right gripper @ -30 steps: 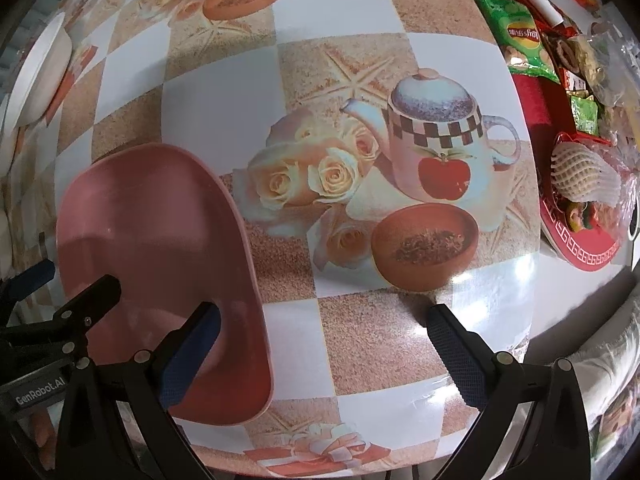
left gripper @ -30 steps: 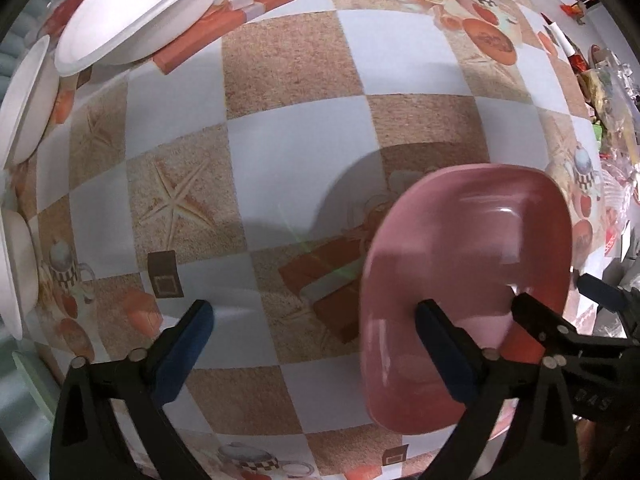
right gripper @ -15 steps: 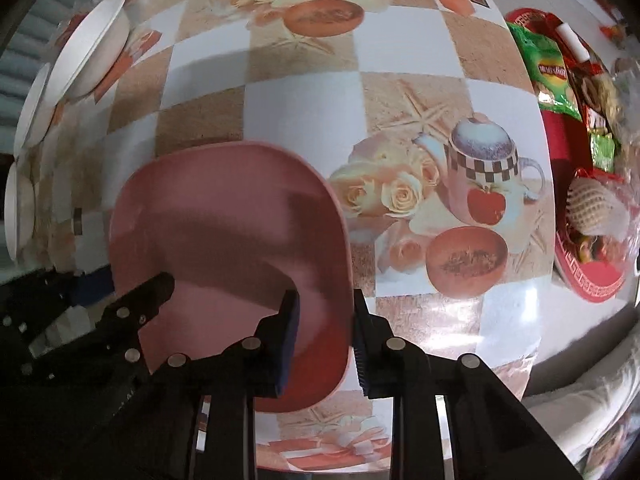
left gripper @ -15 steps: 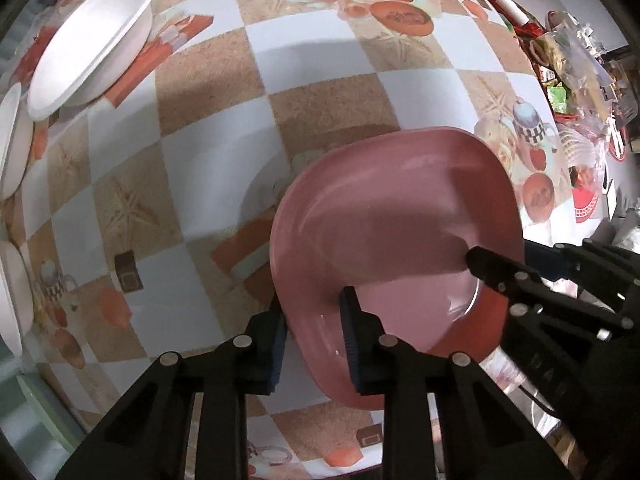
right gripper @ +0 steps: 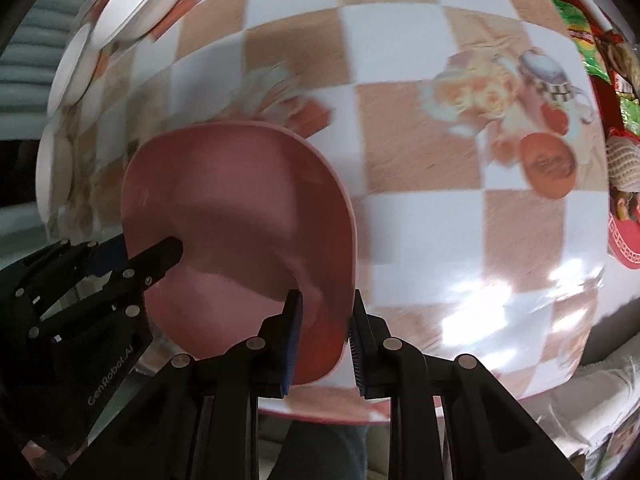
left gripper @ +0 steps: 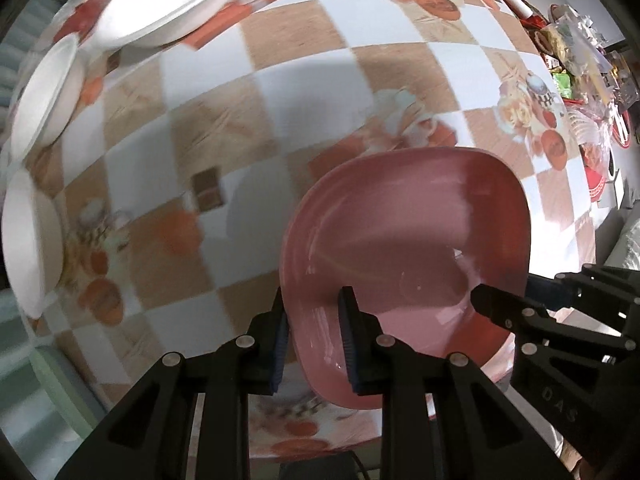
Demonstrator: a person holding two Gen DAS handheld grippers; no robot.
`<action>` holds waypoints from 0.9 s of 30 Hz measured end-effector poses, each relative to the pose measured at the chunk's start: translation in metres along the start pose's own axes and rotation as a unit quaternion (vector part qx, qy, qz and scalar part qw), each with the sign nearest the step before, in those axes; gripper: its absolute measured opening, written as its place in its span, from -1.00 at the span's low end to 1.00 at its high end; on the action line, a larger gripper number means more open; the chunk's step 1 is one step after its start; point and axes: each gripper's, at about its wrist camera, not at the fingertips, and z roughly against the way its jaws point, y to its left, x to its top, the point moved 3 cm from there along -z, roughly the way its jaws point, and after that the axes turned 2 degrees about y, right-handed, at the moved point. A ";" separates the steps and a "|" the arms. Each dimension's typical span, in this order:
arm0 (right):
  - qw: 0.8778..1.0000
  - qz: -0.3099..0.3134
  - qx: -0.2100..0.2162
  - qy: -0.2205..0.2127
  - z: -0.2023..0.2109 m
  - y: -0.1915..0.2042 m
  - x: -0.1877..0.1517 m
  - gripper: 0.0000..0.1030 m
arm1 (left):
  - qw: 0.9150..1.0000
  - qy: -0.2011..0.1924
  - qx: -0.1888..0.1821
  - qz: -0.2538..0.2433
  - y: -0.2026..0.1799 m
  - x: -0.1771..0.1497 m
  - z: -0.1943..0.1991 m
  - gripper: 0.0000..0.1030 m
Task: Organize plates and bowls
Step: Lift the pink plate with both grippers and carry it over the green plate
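Both grippers are now clamping the pink plate (left gripper: 404,240), where a second ago their fingers were standing wide apart on either side of it; the plate is also riding higher off the surface (left gripper: 280,92) than half a second ago. Left gripper (left gripper: 314,336) is pinching the plate's left rim, one finger inside the dish and one outside. Right gripper (right gripper: 324,344) is doing the same on the opposite rim. So the plate is hanging between the two grips, its long axis running away from both cameras, its far edge pointing across the surface.

White bowls (left gripper: 164,0) are sitting well beyond the plate's far-left corner, lined along the surface's left edge; snack packets (right gripper: 600,52) are lying far to the plate's right. Judging by that, the carry is probably heading left toward the bowls, and the left gripper is the nearer one, so it would lead while the right follows without twisting the rim.
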 end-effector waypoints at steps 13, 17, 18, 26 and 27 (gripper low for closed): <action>0.999 0.046 -0.012 0.014 -0.007 0.059 -0.012 -0.51 | 0.999 -0.008 -0.006 0.043 0.036 -0.036 -0.002 -0.50; 0.997 0.069 -0.023 0.013 -0.010 0.102 -0.023 -0.51 | 0.998 -0.017 -0.009 0.064 0.037 -0.031 -0.001 -0.50; 0.997 0.076 -0.026 0.013 -0.010 0.111 -0.024 -0.51 | 0.998 -0.018 -0.009 0.067 0.038 -0.035 0.001 -0.50; 0.991 0.124 -0.040 0.010 -0.008 0.189 -0.030 -0.51 | 0.993 -0.050 -0.004 0.107 0.067 -0.072 0.025 -0.50; 0.991 0.129 -0.040 0.010 -0.007 0.195 -0.030 -0.51 | 0.992 -0.053 -0.003 0.111 0.068 -0.078 0.026 -0.50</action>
